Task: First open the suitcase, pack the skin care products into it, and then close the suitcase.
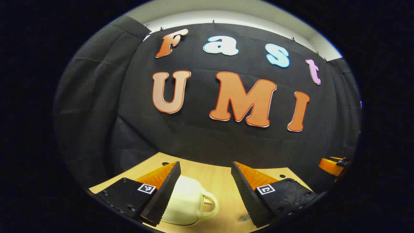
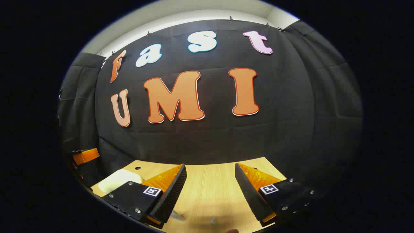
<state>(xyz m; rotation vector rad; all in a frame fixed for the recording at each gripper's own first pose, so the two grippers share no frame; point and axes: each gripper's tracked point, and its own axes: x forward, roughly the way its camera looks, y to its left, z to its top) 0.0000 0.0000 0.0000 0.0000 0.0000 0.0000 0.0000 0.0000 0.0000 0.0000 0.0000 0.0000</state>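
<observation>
A small cream suitcase (image 1: 189,200) with a loop handle facing right lies on the wooden table (image 1: 223,181). It sits low between the fingers of my left gripper (image 1: 205,165), close to the left finger, which hides its left side. That gripper is open and holds nothing. My right gripper (image 2: 211,166) is open too, above bare table (image 2: 210,187). The suitcase (image 2: 118,179) appears in the right gripper view as a cream shape at lower left, partly behind the left finger. Small pale items (image 2: 177,215) lie at the bottom edge, too cut off to identify.
The black cloth wall stands just behind the table's far edge. The other gripper shows at the right edge of the left gripper view (image 1: 333,165) and at the left edge of the right gripper view (image 2: 85,156). Small holes (image 1: 165,163) dot the tabletop.
</observation>
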